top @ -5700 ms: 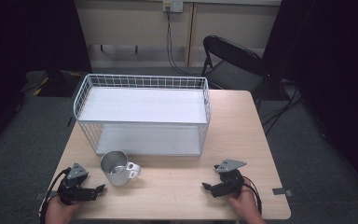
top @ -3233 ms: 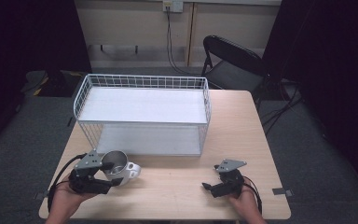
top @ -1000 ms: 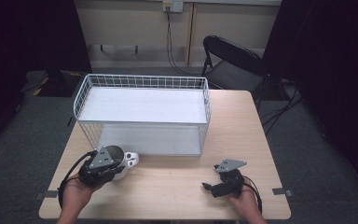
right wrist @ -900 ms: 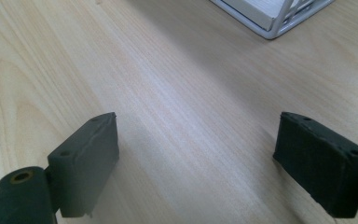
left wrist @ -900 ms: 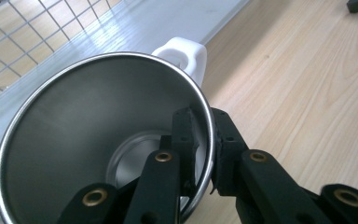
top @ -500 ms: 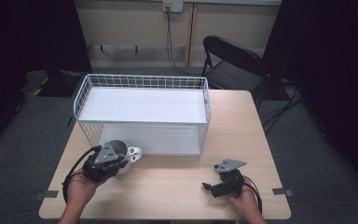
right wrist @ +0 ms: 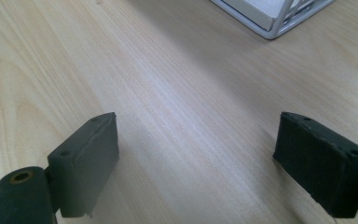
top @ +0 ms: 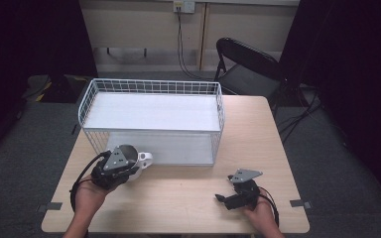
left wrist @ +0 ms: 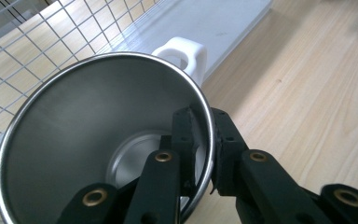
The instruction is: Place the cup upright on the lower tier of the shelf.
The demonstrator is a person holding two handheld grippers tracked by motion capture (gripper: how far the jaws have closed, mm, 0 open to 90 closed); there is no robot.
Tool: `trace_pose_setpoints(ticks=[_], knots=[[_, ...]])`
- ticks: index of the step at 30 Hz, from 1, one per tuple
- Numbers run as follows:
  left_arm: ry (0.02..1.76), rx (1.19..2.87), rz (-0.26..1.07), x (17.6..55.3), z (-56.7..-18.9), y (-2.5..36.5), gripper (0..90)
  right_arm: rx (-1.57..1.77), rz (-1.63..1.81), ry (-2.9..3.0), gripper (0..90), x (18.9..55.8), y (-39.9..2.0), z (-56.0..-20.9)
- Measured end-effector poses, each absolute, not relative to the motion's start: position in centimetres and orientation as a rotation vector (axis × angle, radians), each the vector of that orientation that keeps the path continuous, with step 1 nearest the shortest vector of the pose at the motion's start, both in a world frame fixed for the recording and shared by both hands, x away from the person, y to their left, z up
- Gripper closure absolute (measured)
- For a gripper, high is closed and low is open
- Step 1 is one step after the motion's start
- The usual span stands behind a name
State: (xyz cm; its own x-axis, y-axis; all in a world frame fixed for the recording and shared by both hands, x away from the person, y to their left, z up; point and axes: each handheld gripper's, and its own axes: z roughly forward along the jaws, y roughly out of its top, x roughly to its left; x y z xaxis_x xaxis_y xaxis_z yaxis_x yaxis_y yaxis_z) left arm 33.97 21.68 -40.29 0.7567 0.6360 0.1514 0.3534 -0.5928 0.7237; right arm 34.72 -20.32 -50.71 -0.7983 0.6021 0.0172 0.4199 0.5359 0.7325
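Observation:
A steel cup [left wrist: 88, 140] with a white handle [left wrist: 185, 53] hangs just above the table by the wire basket's front left corner. My left gripper [left wrist: 206, 154] is shut on the cup's rim, one jaw inside and one outside. In the high view the left gripper [top: 124, 171] covers most of the cup [top: 140, 163], and the white handle [top: 146, 157] pokes out to its right. My right gripper [top: 222, 199] rests near the table's front right, and in the right gripper view it [right wrist: 196, 154] stands open over bare wood.
A white wire basket [top: 151, 87] with a white floor takes up the table's far half; its corner [right wrist: 279, 21] lies ahead of the right gripper. A black folding chair [top: 248, 64] stands behind the table. Bare wood [top: 178, 193] lies between the two hands.
The left gripper has carried the cup a little up and toward the basket's front wall. The right gripper has stayed put.

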Motion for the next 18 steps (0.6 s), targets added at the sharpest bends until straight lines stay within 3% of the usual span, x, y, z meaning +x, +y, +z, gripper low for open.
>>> trace_pose_setpoints(ticks=[18], knots=[[0.758, 2.214, 0.544, 34.95, -39.82, 21.10, 82.4, 0.860, 1.115, 2.538, 12.5, 34.72, -20.32, -50.71]])
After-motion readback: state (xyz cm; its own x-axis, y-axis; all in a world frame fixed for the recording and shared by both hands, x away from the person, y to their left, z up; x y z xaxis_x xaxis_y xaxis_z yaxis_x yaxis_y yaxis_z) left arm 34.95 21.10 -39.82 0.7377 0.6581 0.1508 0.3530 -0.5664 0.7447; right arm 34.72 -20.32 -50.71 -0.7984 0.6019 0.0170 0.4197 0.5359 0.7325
